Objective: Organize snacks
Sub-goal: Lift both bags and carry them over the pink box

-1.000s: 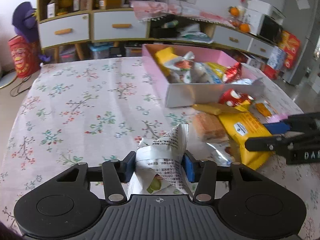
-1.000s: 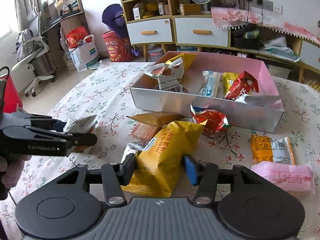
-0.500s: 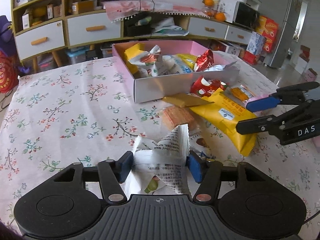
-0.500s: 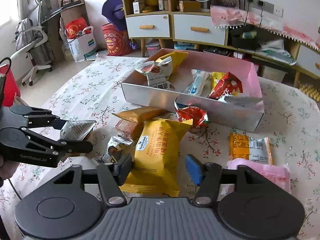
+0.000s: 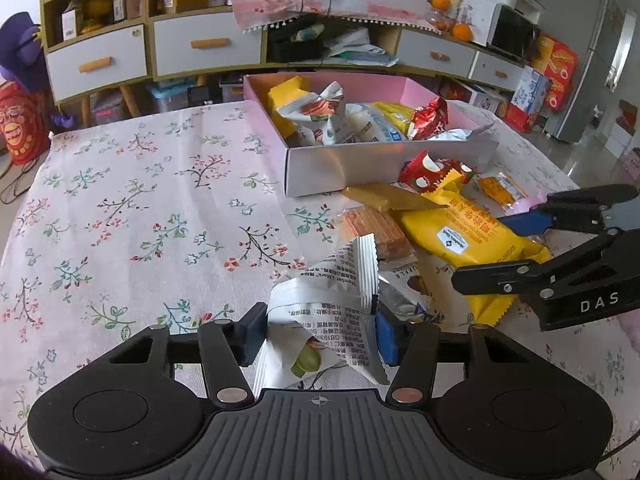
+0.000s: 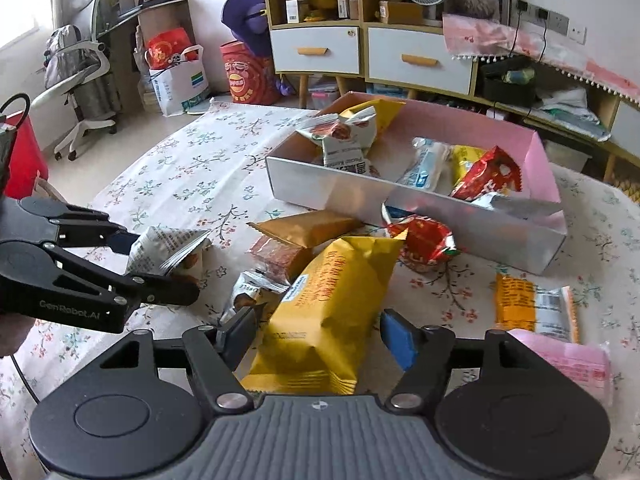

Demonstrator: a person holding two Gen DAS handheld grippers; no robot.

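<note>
Broad bare floral table [image 5: 132, 208] left of the left tool [image 5: 320, 334]. Pink box [image 5: 340, 164] ahead, snacks inside. Yellow packet [image 6: 324, 312] between spread right tool [image 6: 316, 338], jaws just widened. White sachet [image 5: 332, 308] pinched by left tool, just tightened.

- The left gripper [image 5: 320, 334] has a black ribbed body, two round discs on its wings and silver rivets on its arms.
- Its pads [image 5: 387, 338] are blue.
- The right gripper [image 6: 316, 340] has the same black build, with one blue pad [image 6: 398, 338].
- White lettering marks each gripper's side.
- A thin black cable [image 6: 22, 374] hangs by the left gripper.
</note>
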